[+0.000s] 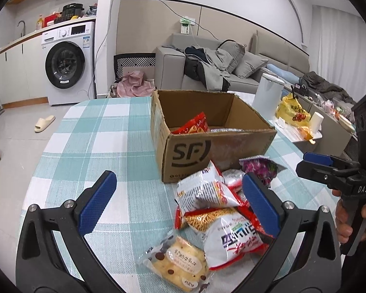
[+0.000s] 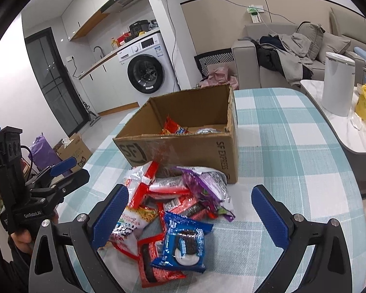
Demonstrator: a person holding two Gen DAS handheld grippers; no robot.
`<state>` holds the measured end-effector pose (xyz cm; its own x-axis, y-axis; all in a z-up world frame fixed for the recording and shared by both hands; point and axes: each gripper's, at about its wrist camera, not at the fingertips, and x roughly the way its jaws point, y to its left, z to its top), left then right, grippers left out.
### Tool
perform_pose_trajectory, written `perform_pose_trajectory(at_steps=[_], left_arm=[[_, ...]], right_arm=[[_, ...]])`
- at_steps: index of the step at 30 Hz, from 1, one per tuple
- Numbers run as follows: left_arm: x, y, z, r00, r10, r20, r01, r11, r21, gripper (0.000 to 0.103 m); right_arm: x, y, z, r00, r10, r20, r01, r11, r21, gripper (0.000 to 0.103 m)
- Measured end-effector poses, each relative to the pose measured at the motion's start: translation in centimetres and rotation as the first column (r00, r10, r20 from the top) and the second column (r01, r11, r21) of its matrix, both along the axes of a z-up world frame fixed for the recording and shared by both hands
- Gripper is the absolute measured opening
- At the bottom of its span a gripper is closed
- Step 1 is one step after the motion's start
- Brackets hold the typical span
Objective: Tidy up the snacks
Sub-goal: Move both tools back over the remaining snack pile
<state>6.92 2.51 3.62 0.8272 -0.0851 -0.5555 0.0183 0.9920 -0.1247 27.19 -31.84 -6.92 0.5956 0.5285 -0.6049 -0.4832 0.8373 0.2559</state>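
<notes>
Snack packets lie heaped on the checked tablecloth, just in front of the open cardboard box (a red packet and another already inside), likely their destination. Left gripper and right gripper both gape wide over the pile, holding nothing. Beyond: washing machine, sofa, white canister.

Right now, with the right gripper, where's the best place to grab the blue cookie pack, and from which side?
Probably across the middle of the blue cookie pack, from above. It lies flat on top of the pile, nearest the open right gripper, long axis running toward the box. Closing across its narrow width should spare the red pack beneath.
</notes>
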Motion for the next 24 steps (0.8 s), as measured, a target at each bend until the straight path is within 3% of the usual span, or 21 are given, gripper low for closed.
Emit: perform_pose_trajectory(at_steps=[18,24], left_arm=[[0.5,-3.0,-2.9,0.992,-0.072,-0.107,0.078,0.996,0.049,0.103],[0.9,-3.8,-4.0,0.986,-0.093,-0.139,0.101,0.994,0.050,0.103]], right_arm=[[-0.6,-0.4,-3.7,0.993,0.037,-0.114,-0.045,0.997,-0.069,0.102],[0.0,-0.4,-4.6,0.987,0.055,-0.153,-0.062,0.997,-0.041,0.102]])
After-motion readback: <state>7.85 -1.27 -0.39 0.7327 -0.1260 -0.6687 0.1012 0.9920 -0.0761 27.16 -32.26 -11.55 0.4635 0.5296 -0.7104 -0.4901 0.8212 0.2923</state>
